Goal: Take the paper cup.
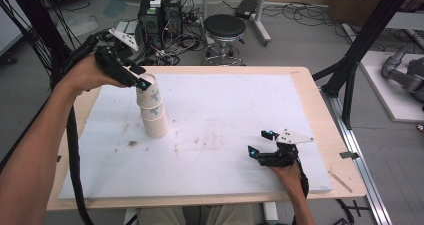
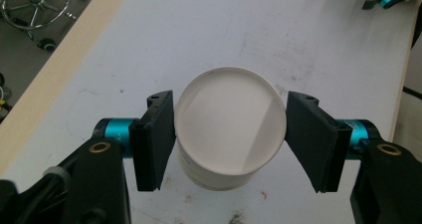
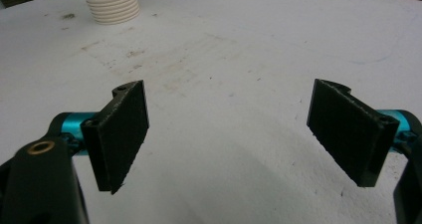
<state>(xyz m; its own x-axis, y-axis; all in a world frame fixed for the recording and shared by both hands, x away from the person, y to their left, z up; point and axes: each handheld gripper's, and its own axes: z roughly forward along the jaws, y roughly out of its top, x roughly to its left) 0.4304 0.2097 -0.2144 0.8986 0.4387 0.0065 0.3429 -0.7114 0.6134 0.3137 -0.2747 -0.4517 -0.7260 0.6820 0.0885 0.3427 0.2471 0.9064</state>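
Cups (image 1: 151,106) stand stacked upside down on the white board (image 1: 225,135). Left gripper (image 1: 141,81) clamps the top cup (image 2: 230,129). Right gripper (image 1: 260,145) rests on the board, jaws wide apart.

A white board (image 1: 225,135) with faint stains covers the wooden tabletop (image 1: 320,110). Beyond its far edge stand a black round stool (image 1: 225,27) and two dark computer towers (image 1: 160,15) among tangled cables (image 1: 180,40) on the grey floor (image 1: 300,40).

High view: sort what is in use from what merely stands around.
In use:
stack of white upside-down paper cups
left tongs, shut on the top cup
white foam board

Standing around:
right tongs, open, empty
round black stool
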